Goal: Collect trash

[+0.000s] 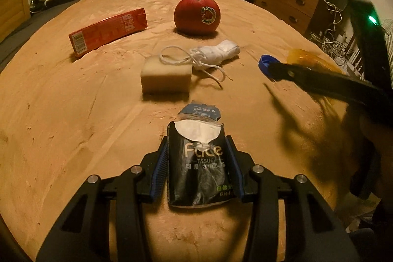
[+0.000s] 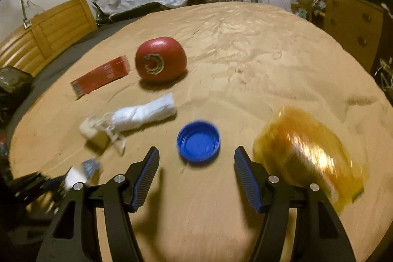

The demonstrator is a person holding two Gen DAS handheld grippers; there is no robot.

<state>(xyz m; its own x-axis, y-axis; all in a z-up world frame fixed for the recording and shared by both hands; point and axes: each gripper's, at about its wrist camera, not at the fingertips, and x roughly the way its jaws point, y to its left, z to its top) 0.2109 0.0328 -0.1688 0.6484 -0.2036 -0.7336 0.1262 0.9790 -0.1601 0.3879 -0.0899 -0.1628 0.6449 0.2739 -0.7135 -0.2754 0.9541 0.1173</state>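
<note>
My left gripper (image 1: 197, 139) is shut on a torn black tissue packet (image 1: 200, 166), with white tissue showing at its open top, just above the tan table (image 1: 73, 114). My right gripper (image 2: 195, 154) stands open, its jaws wide on either side of a blue bottle cap (image 2: 198, 141) that lies open side up just beyond the fingertips. In the left wrist view the blue cap (image 1: 264, 62) sits at the right, partly behind a finger of the right gripper (image 1: 289, 71). The packet and the left gripper (image 2: 73, 176) appear blurred at the lower left of the right wrist view.
On the table lie a red carton (image 1: 108, 28), a red apple (image 1: 197, 15), a beige sponge (image 1: 165, 76), a rolled white cloth with strings (image 1: 218, 52) and a crumpled amber wrapper (image 2: 309, 154). A wooden drawer chest (image 1: 289, 4) stands past the right edge.
</note>
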